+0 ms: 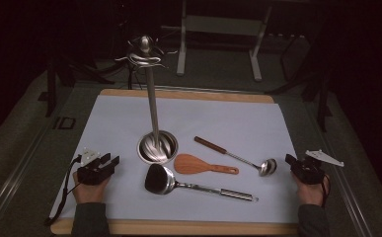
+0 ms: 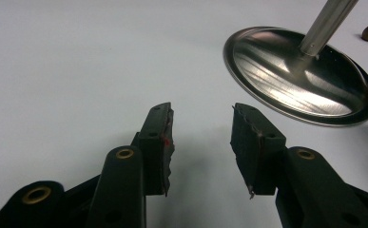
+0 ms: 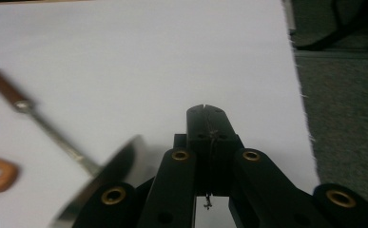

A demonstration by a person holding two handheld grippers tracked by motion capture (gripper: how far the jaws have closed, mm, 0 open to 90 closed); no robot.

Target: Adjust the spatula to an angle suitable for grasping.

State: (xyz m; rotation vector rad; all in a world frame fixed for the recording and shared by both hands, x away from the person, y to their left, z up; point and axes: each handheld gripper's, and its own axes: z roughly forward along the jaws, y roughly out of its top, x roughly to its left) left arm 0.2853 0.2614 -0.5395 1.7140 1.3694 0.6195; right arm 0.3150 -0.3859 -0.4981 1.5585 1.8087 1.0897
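Note:
A tall steel utensil stand [image 1: 152, 98] rises from a round base [image 1: 157, 146] [image 2: 300, 76] in the middle of the white sheet [image 1: 129, 118]. In front of it lie a steel spatula [image 1: 178, 183], a wooden rice paddle [image 1: 201, 166] and a small steel ladle with a brown handle [image 1: 238, 155] [image 3: 53, 137]. My left gripper [image 1: 110, 161] [image 2: 201, 142] rests open at the left, empty, a little short of the base. At the sheet's right edge my right gripper [image 1: 290, 160] [image 3: 206, 111] is shut with nothing in it, just right of the ladle's bowl.
The sheet lies on a wooden board [image 1: 178, 228]. Grey floor [image 1: 366, 148] surrounds it, with a metal frame [image 1: 218, 29] and cables behind. Bare sheet stretches along the back and the left side.

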